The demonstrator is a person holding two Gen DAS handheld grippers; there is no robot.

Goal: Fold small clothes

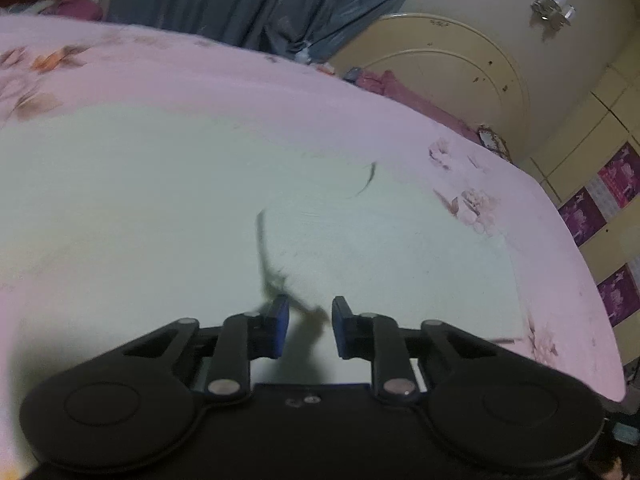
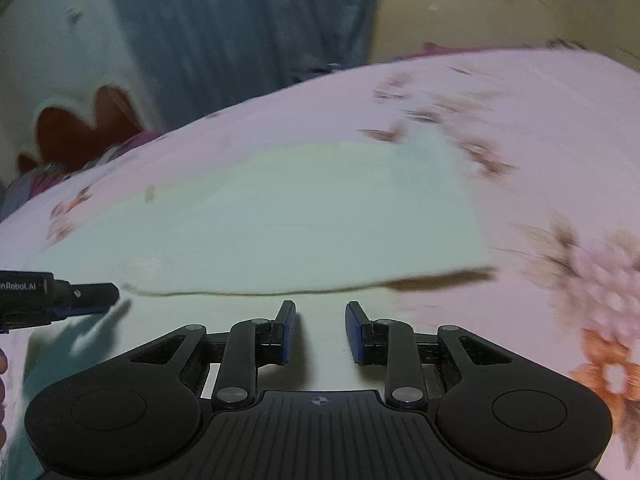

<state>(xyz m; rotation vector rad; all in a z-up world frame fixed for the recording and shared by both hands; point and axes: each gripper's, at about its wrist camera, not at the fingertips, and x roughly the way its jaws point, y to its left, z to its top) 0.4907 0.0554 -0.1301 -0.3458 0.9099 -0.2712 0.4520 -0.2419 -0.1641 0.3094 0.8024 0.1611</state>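
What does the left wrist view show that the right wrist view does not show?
Only the left wrist view shows a wall lamp, purple posters and a dark thread on the garment. Only the right wrist view shows the left gripper from the side and a raised garment edge. Both show the pale garment on the pink floral bedsheet.

White garment [image 1: 168, 208] on floral bedsheet [image 1: 200, 76]
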